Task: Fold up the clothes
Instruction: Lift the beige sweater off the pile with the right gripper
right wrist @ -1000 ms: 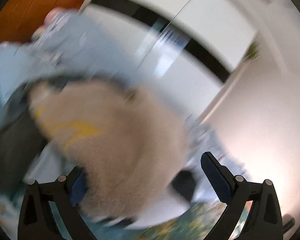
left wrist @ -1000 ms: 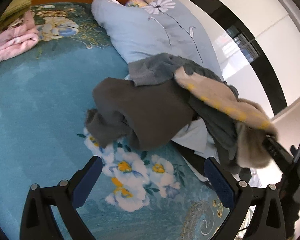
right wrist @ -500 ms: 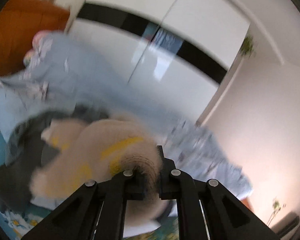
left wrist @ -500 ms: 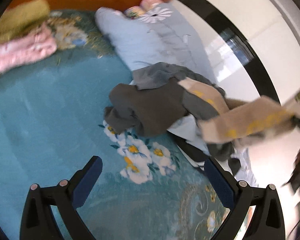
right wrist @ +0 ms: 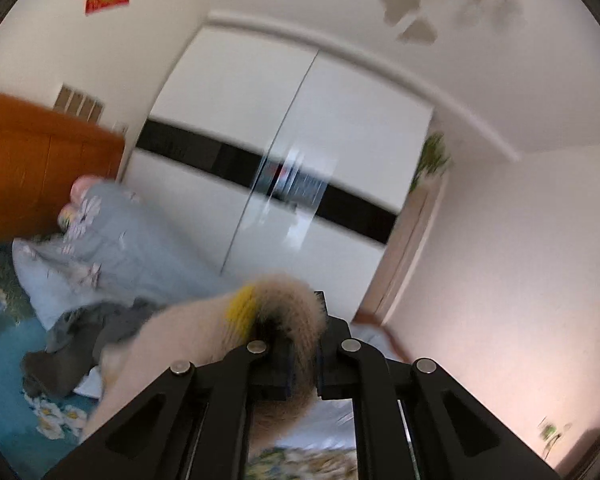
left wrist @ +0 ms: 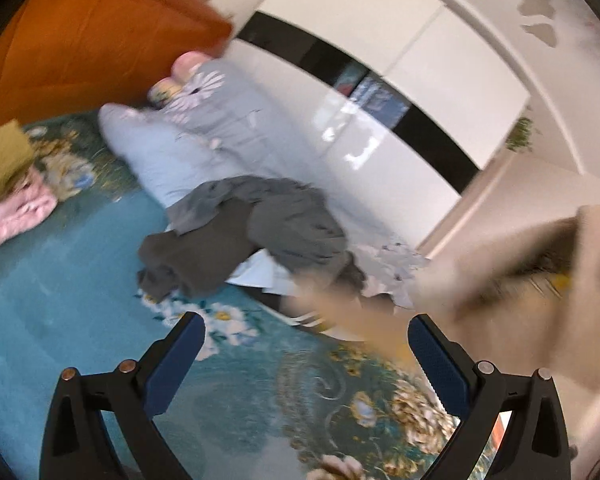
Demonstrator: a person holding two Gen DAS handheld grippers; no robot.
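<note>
A: Where is the beige knit garment (right wrist: 204, 336) being held?

B: It is being pinched between the closed jaws of the right gripper (right wrist: 302, 354), by a bunched edge with a yellow mark; the rest is being trailed down and to the left, over the bed (left wrist: 60, 280).

A: And the left gripper (left wrist: 304, 344)?

B: Its jaws are being held wide open with nothing between them. The beige fabric is being seen to its right and slightly ahead, its long axis being stretched from lower left to upper right, so the hanging end is lying nearer the left jaws.

A: The other clothes?

B: A grey heap (left wrist: 244, 236) is being left crumpled on the bed by the pale blue quilt (left wrist: 204, 136); a pink and olive stack (left wrist: 8, 188) is being kept at far left
</note>
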